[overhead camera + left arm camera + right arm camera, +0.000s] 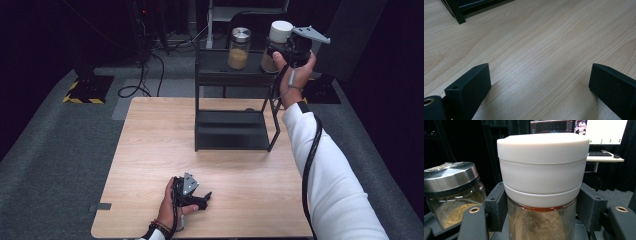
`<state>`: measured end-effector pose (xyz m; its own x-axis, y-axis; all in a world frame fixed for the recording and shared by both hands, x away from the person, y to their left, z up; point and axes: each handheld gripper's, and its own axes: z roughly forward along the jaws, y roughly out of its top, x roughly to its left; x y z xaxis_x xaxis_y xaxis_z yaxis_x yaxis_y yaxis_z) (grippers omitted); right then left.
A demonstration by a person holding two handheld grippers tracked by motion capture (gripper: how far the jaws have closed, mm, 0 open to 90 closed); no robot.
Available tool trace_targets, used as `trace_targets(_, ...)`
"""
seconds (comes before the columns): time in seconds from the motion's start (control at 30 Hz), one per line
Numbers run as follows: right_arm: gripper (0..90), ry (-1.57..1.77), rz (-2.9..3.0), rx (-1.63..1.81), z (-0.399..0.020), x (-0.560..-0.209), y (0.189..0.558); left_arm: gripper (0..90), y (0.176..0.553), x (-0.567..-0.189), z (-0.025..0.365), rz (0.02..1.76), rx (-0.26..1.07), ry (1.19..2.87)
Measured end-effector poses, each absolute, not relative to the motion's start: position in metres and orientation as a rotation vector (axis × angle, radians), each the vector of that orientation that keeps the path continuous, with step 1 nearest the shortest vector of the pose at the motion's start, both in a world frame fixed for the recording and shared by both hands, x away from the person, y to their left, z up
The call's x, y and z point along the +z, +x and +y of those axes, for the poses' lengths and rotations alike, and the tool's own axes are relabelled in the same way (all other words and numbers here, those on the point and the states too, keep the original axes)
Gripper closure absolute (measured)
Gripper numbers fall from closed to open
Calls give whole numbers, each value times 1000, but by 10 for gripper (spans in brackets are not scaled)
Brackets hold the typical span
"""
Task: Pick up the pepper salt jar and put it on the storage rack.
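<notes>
A glass jar with a tall white lid [278, 42] [542, 170], filled with brown powder, is at the right end of the black rack's top shelf [215, 62]. My right gripper [280, 52] [541, 207] is shut on it, one jaw on each side just under the lid. Whether the jar rests on the shelf I cannot tell. A second glass jar with a silver metal lid [239, 48] [451, 192] stands on the same shelf to its left. My left gripper [204, 197] [540, 85] lies low over the wooden table [150, 150] near its front edge, open, nothing between its jaws.
The black two-level rack stands at the table's far middle, its lower shelf [232, 131] bare; one foot of it [459, 15] appears in the left gripper view. Behind the jars are a monitor and a desk [604, 157]. Cables [142, 80] lie on the grey floor beyond the table.
</notes>
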<state>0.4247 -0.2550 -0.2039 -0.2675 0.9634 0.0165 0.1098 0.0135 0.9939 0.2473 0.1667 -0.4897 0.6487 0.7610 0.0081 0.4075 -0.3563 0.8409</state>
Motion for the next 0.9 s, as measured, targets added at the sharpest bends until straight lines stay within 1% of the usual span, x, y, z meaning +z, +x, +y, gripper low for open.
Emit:
trace_targets(0.23,336,1139,1478,1347,-252,-208,423,40,247,-490,167,912,508,1987)
trace_targets(0.27,315,1137,1472,1352,-252,-210,422,40,247,-490,167,912,508,1988)
trace_targets(0.3,267,1124,1459,1358,-252,-212,422,40,247,-490,167,912,507,1988)
trace_targets(0.33,243,1120,1452,1359,-251,-212,421,42,247,-490,167,911,507,1988)
trace_targets(0.5,159,1067,1484,1351,-256,-209,421,43,247,-490,167,913,508,1986)
trace_targets(0.6,88,1072,1493,1309,-257,-202,418,43,247,-490,167,913,508,1986)
trace_targets(0.63,43,1064,1495,1310,-259,-202,417,43,247,-490,167,913,507,1985)
trace_targets(0.9,17,1023,1545,1380,-287,-192,402,43,247,-490,167,912,508,1985)
